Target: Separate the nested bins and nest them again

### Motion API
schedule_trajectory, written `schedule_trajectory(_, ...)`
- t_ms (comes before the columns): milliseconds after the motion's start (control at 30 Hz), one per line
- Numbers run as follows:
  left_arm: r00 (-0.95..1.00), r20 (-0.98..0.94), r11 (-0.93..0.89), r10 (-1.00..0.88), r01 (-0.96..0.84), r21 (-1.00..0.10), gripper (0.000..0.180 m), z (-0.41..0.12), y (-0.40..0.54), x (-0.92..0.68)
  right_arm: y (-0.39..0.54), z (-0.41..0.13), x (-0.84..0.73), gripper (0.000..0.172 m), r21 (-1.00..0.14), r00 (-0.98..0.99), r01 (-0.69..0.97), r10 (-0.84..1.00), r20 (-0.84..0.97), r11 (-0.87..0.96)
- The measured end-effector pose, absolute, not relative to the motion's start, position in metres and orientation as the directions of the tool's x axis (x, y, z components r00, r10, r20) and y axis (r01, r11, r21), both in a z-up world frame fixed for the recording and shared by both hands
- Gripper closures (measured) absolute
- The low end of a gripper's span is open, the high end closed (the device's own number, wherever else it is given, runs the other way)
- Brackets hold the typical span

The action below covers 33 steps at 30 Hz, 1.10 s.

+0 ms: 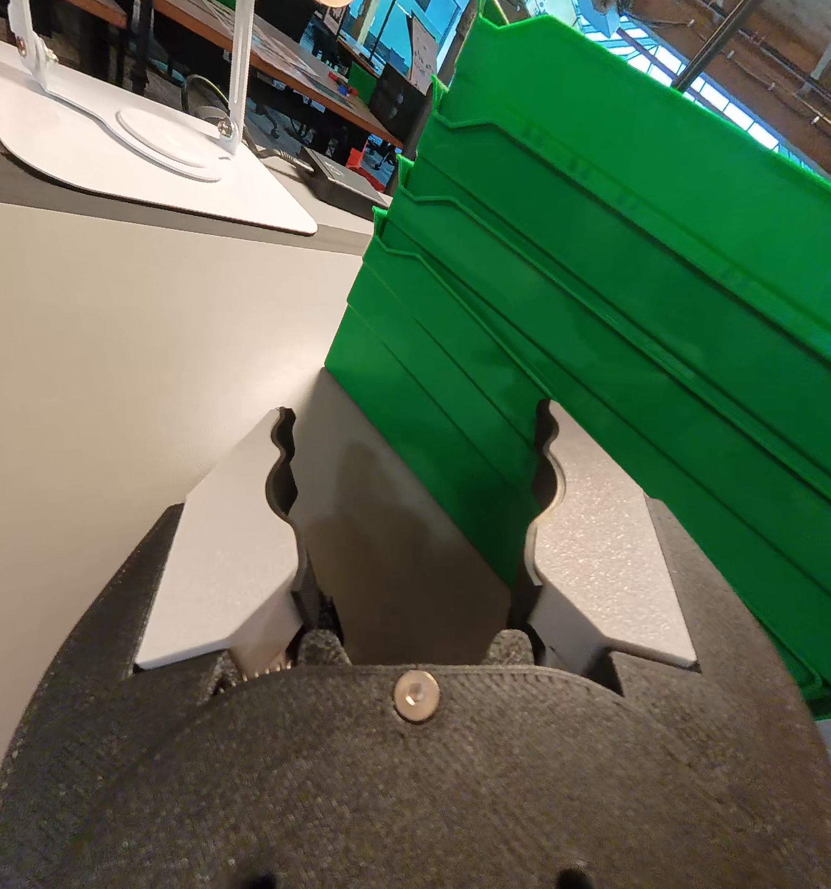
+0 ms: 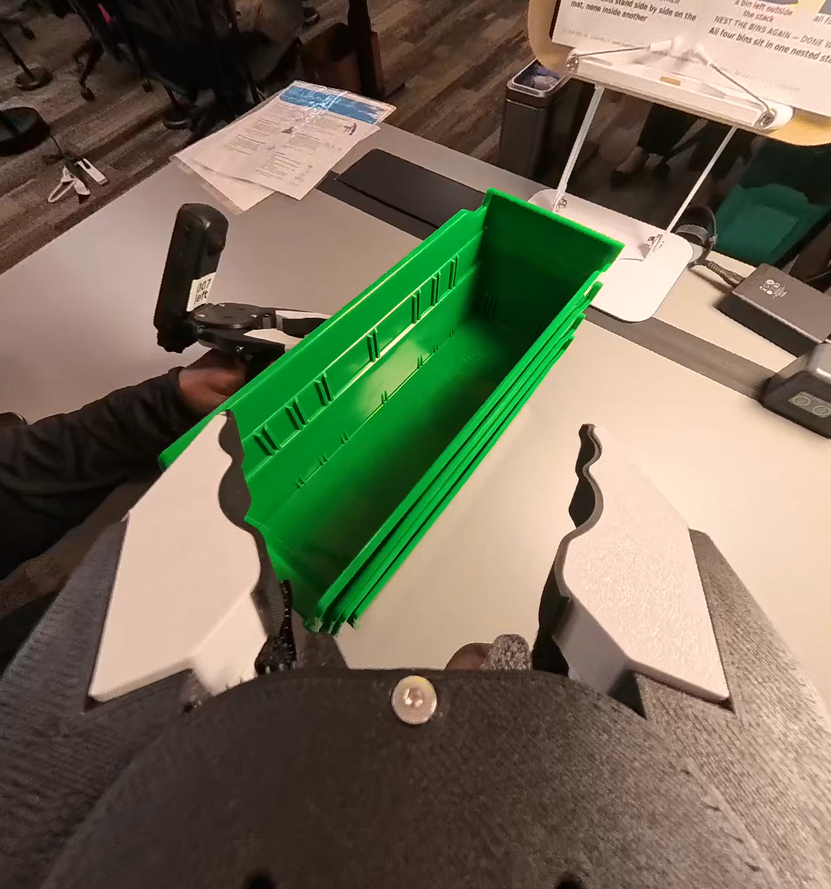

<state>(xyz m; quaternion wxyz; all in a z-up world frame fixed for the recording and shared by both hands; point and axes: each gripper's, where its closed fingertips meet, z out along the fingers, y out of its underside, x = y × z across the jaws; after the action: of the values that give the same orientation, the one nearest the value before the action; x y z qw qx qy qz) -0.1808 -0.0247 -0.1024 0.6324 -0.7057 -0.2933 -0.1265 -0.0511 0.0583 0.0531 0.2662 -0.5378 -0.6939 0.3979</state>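
Green bins nested, both grippers open

The stack of green bins (image 2: 404,409) stands on the grey worktop (image 2: 644,481), nested, near its far edge. The left gripper (image 1: 413,462) and right gripper (image 2: 404,481) have jaws spread wide, gripping nothing.

I saw a pale grey bench (image 2: 644,433). A stack of green bins (image 2: 404,385) stood on it. Some papers (image 2: 279,144) lay at the far edge. A white stand base (image 2: 644,279) and two dark boxes (image 2: 789,308) sat nearby.
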Motion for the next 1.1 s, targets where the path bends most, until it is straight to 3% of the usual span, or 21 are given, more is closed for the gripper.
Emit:
schedule_trajectory(433,0.803,0.530,-0.030,0.271,0.558,-0.829,0.079,-0.103,-0.026,-0.183,0.089,0.043,-0.031,0.039,-0.838,-0.230,0.545,0.967,-0.110,0.034)
schedule_trajectory(800,0.786,0.536,-0.051,0.308,0.577,-0.815,0.082,-0.111,-0.027,-0.186,0.066,0.056,-0.069,0.038,-0.768,-0.227,0.634,0.971,-0.073,0.091)
schedule_trajectory(967,0.752,0.593,-0.041,0.289,0.628,-0.777,0.083,-0.113,-0.028,-0.189,0.056,0.057,-0.102,0.039,-0.646,-0.186,0.739,0.979,0.078,0.192)
schedule_trajectory(1100,0.744,0.606,-0.034,0.281,0.639,-0.768,0.083,-0.113,-0.029,-0.189,0.054,0.036,-0.118,0.036,-0.487,-0.168,0.846,0.975,0.147,0.219)
